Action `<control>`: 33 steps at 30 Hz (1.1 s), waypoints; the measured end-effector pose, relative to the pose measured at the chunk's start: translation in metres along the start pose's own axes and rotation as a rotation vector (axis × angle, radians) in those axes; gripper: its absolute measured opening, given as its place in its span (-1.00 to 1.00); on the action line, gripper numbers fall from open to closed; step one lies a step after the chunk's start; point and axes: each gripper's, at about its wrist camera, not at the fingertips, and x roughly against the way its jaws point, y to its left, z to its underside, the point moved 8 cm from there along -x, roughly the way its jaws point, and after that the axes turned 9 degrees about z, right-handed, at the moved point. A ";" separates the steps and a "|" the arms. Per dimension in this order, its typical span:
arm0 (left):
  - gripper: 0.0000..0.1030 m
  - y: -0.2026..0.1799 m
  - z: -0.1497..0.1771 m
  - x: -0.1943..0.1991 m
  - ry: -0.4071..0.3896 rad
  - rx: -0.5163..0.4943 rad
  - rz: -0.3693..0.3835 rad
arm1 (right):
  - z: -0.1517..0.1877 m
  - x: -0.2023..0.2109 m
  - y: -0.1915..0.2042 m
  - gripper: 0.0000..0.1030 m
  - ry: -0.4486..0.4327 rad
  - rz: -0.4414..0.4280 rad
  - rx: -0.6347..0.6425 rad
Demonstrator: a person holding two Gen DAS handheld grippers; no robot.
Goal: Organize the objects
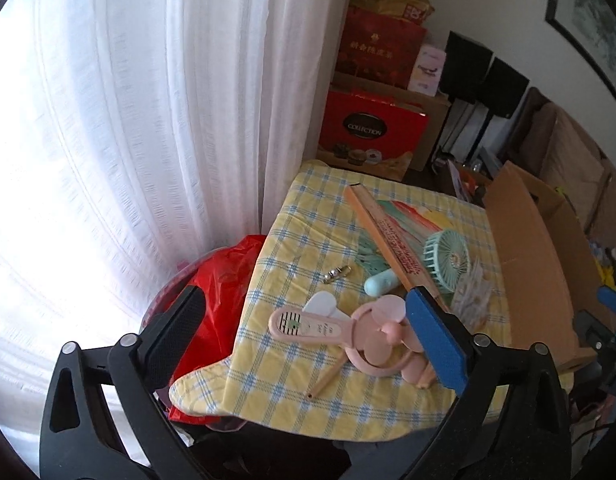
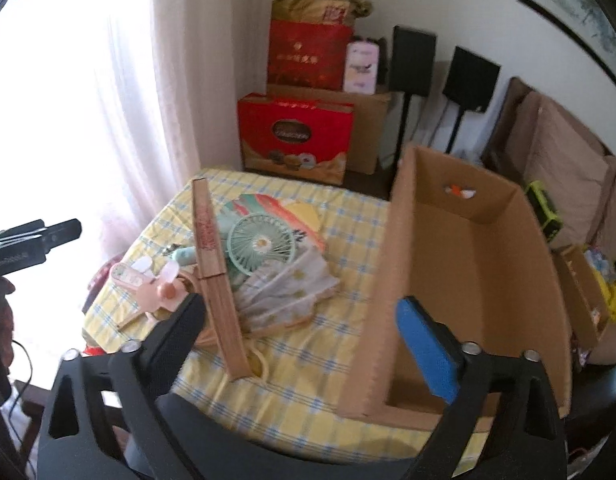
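Observation:
A table under a yellow checked cloth [image 1: 308, 216] [image 2: 308, 384] carries a pile of fans. A pink handheld fan [image 1: 308, 326] [image 2: 164, 284] lies nearest the left edge, with a mint handheld fan [image 1: 447, 260] [image 2: 262, 246] behind it. A long folded wooden fan [image 1: 387, 240] [image 2: 212, 256] crosses the pile, beside a pale patterned folding fan [image 2: 284, 292]. A small metal clip [image 1: 337, 274] lies alone. An open cardboard box [image 1: 527, 248] [image 2: 467, 264] stands on the right. My left gripper [image 1: 304, 300] hovers open above the pink fan. My right gripper [image 2: 302, 302] hangs open between pile and box.
A white curtain [image 1: 148, 120] hangs left of the table, with a red plastic bag [image 1: 224, 280] in a bin below it. Red gift boxes [image 1: 371, 128] [image 2: 296, 136] and black speakers on stands [image 2: 411, 60] fill the far corner. A sofa [image 2: 567, 168] lies to the right.

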 end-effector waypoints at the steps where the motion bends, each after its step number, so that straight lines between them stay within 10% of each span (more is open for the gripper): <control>1: 0.81 0.001 0.000 -0.005 0.008 0.000 0.012 | -0.001 -0.004 0.004 0.60 0.009 -0.022 0.000; 14: 0.19 0.001 -0.006 -0.092 0.205 -0.121 0.069 | 0.000 -0.069 0.065 0.01 0.143 -0.225 0.068; 33: 0.36 -0.019 -0.027 -0.179 0.326 0.200 0.335 | 0.031 -0.117 0.099 0.01 0.174 -0.275 0.150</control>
